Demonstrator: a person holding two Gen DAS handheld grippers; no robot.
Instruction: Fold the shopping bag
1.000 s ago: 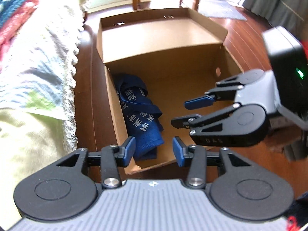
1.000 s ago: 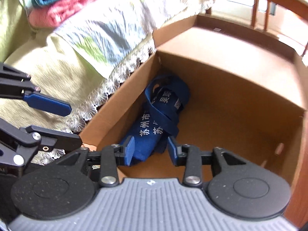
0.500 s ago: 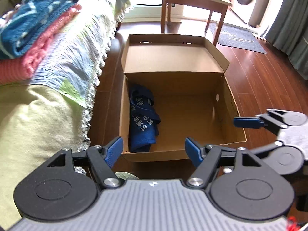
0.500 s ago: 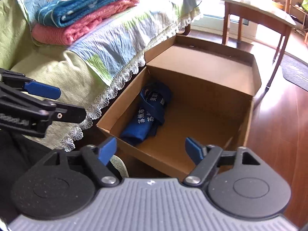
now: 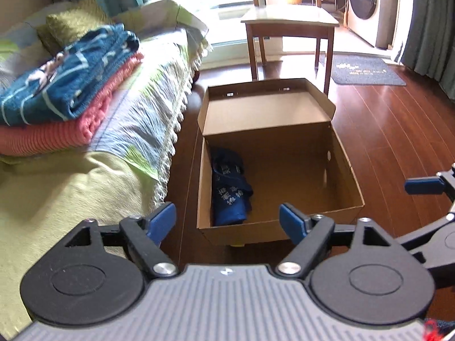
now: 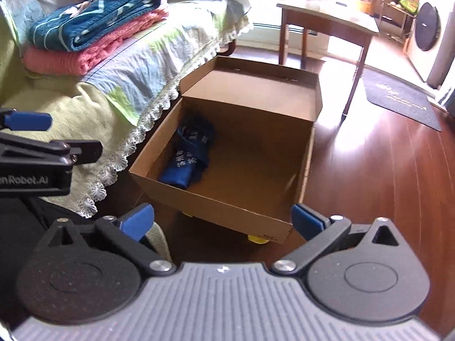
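Left wrist view: the left gripper (image 5: 227, 221) has just been opening, its jaws wide with nothing between them. The folded blue bag (image 5: 230, 190) lies along the left wall of the cardboard box (image 5: 345, 167), frame center.

Right wrist view: the right gripper (image 6: 223, 221) has just been opening too, wide and empty; the bag (image 6: 187, 156) lies left of center.

My right claw (image 6: 223, 221), jaws just opened wide and empty, hangs above the cardboard box (image 6: 216, 204); the folded blue bag (image 6: 187, 159), somewhat blurred, lies inside.

Folded towels (image 5: 65, 96) on sofa (image 5: 57, 193)
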